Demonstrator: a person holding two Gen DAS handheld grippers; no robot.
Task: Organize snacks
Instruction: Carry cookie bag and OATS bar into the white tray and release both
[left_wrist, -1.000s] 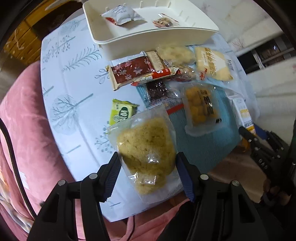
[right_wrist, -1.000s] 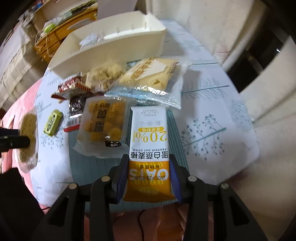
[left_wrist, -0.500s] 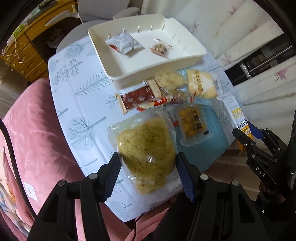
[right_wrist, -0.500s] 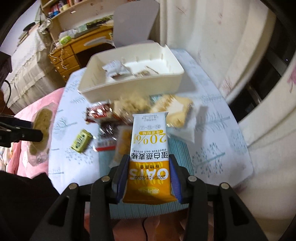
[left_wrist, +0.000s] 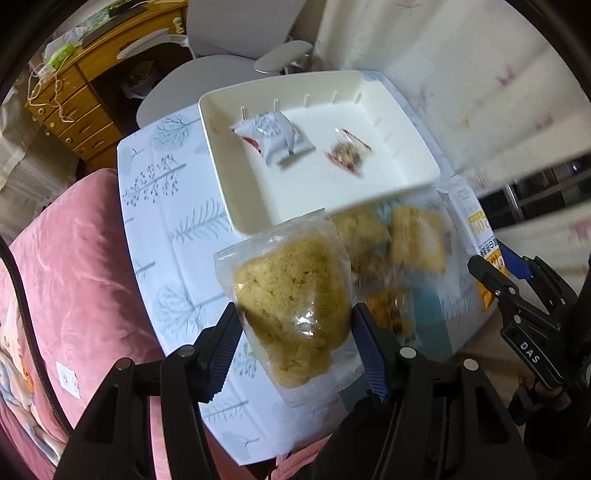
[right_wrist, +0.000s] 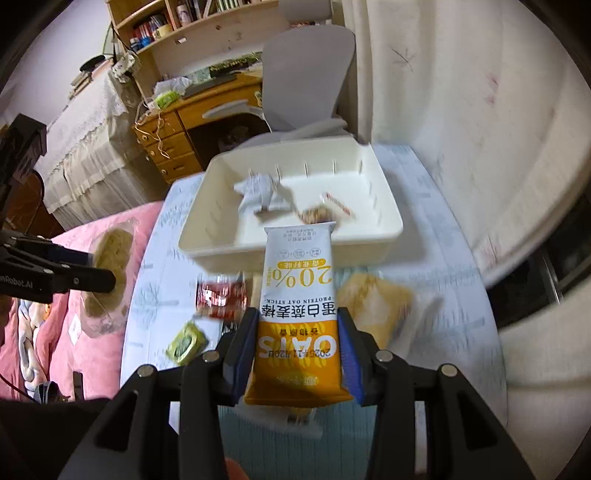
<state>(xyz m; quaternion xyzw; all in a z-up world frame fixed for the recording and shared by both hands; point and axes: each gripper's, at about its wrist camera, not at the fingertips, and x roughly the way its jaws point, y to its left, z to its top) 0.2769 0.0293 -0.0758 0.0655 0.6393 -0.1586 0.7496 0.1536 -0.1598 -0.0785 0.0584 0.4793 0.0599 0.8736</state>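
Observation:
My left gripper (left_wrist: 295, 328) is shut on a clear bag of yellow rice cracker (left_wrist: 291, 302), held in the air above the table's near left. My right gripper (right_wrist: 297, 339) is shut on a white and orange oat stick packet (right_wrist: 297, 306), held up in front of the cream tray (right_wrist: 221, 247). The cream tray (left_wrist: 229, 177) holds a white wrapped snack (left_wrist: 275, 138) and a small red-edged nut packet (left_wrist: 347, 157). The right gripper (left_wrist: 506, 277) also shows at the right edge of the left wrist view. The left gripper's cracker bag (right_wrist: 109, 266) shows at the left of the right wrist view.
On the tree-print tablecloth (left_wrist: 159, 206) in front of the tray lie a red wrapper (right_wrist: 221, 295), a green packet (right_wrist: 184, 341) and a yellow cake pack (right_wrist: 373, 302). A pink sofa (left_wrist: 66, 266) is on the left. A grey chair (right_wrist: 306, 85) and wooden desk (right_wrist: 192, 114) stand behind.
Both grippers have risen and moved forward toward the tray with their packets, so the tray's inside now shows in both views.

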